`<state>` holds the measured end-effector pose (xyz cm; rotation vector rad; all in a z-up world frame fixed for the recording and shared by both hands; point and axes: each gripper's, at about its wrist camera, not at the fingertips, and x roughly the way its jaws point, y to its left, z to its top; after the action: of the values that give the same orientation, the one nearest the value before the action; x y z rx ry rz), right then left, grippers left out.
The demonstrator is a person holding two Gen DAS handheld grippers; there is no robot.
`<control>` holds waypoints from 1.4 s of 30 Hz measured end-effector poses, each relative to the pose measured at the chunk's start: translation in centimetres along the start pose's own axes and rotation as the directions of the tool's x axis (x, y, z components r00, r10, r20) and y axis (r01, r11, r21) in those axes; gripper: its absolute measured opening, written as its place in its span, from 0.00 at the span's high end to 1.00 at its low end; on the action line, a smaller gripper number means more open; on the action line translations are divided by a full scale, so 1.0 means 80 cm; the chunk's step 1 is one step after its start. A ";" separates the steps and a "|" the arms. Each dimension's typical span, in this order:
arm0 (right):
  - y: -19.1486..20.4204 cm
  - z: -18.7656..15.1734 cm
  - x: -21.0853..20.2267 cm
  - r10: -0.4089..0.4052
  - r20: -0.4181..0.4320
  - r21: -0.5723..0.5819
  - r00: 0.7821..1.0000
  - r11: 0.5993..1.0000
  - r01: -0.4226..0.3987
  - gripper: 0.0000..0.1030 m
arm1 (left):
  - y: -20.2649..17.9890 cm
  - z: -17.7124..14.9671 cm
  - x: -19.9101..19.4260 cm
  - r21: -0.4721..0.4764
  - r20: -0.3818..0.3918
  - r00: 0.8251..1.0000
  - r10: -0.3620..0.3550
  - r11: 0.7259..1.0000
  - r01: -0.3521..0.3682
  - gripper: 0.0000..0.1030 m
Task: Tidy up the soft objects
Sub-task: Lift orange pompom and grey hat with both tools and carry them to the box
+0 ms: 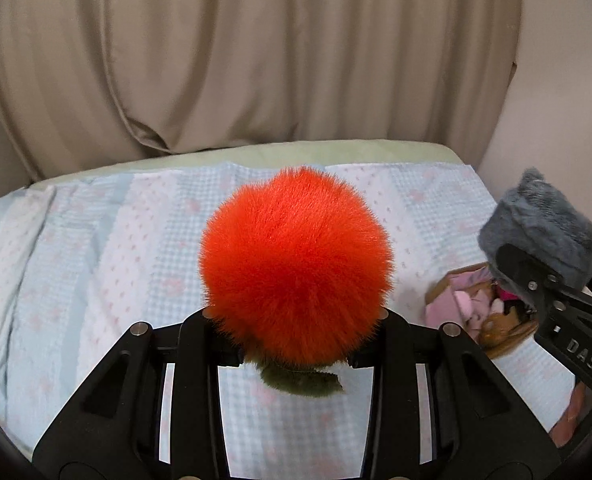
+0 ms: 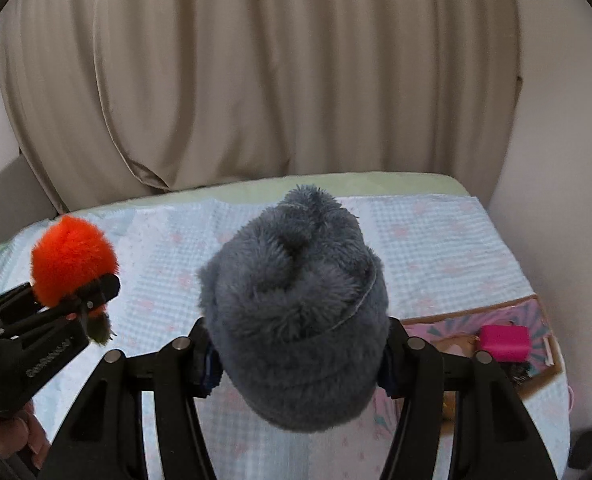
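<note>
With both toys lifted clear of the bed (image 1: 96,240): carry step, judged. Grey plush (image 2: 296,320), frame centre, pinched in right gripper (image 2: 296,364) jaws; orange pom-pom (image 1: 296,260) pinched in left gripper (image 1: 296,356) jaws. Next: over to box (image 2: 535,312), lower right.

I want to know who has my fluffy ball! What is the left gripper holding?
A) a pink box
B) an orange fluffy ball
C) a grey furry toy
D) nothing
B: the left gripper is closed on the orange fluffy ball, lifted above the bed.
</note>
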<state>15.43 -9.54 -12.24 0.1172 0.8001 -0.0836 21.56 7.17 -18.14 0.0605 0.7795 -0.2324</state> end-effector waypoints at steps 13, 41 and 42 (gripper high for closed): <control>-0.067 0.016 -0.137 0.042 0.041 0.011 0.998 0.999 -0.043 0.47 | -0.097 0.023 -0.135 -0.033 0.024 1.000 0.010 0.999 -0.009 0.70; -0.339 0.009 -0.044 0.016 -0.110 0.045 0.994 0.999 -0.011 0.47 | -0.394 0.026 0.001 -0.025 -0.103 0.994 -0.029 0.999 0.027 0.70; -0.344 0.006 -0.033 0.017 -0.126 0.046 0.992 0.999 -0.011 0.47 | -0.400 0.023 0.014 -0.029 -0.121 0.992 -0.031 0.999 0.028 0.70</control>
<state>10.63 -36.79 -12.00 0.1723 0.9239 -0.0817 16.23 -24.39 -16.61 0.0378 0.9045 -0.2482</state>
